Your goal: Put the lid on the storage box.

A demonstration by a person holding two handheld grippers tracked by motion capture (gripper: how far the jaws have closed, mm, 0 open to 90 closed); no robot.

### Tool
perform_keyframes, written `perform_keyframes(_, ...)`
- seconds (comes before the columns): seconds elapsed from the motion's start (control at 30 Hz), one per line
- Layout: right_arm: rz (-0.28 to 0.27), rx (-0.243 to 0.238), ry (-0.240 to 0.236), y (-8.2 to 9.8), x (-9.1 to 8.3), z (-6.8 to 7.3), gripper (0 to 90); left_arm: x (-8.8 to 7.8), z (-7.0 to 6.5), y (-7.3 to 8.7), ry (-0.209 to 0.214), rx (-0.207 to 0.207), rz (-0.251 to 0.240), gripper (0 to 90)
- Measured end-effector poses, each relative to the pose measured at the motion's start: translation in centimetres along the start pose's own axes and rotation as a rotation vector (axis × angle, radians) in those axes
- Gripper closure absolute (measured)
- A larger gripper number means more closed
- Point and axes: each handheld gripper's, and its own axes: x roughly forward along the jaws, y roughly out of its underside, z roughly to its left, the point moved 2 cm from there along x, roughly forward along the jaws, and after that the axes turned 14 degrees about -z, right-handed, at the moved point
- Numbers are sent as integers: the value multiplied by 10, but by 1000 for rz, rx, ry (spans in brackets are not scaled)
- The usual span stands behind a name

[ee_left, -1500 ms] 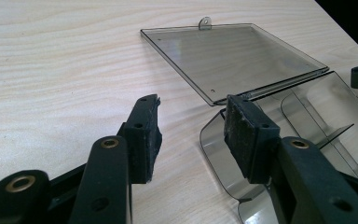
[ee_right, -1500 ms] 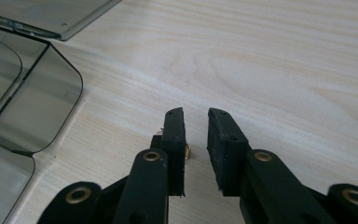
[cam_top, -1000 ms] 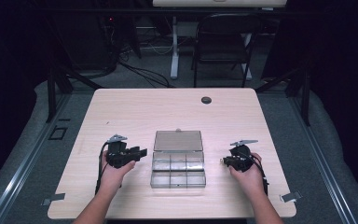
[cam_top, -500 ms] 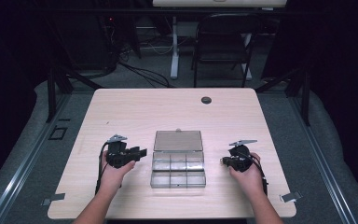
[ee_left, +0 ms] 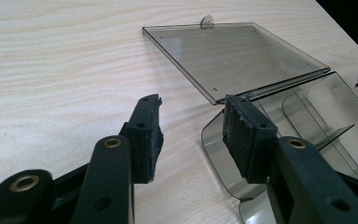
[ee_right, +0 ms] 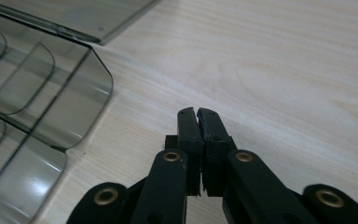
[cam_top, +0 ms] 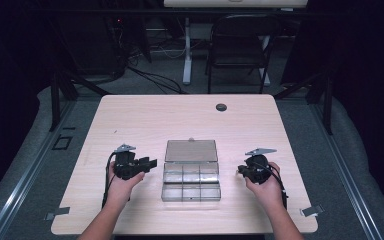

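The clear compartment box (cam_top: 191, 174) lies open on the bench (cam_top: 145, 120). The left gripper (ee_left: 191, 128) has its fingers half spread, empty, beside the box; the right gripper (ee_right: 197, 116) has just pinched its fingers together on nothing. To close the lid (ee_left: 235, 56) well, I'd steady the base and lift from the tabbed edge.

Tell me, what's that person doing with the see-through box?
A person sits at a wooden table with a claw tool in each hand. Between them lies a clear plastic box with little compartments, its lid flipped open flat. The left claw is open beside the box, touching nothing. The right claw is shut, with nothing in it.
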Motion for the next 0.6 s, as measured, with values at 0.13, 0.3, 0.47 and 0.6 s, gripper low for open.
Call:
perform_keyframes(0.13, -35, -30, 2, -8, -10, 6, 887, 0, 0, 0, 1, 1, 0, 564)
perform_keyframes(0.3, -49, -31, -1, -10, -12, 8, 887, 0, 0, 0, 1, -1, -1, 565)
perform_keyframes(0.47, -58, -27, -6, -13, -16, 9, 887, 0, -1, 0, 1, -1, -1, 565)
perform_keyframes(0.6, -60, -21, -21, -16, -20, 12, 887, 0, -1, 0, 1, 1, 1, 567)
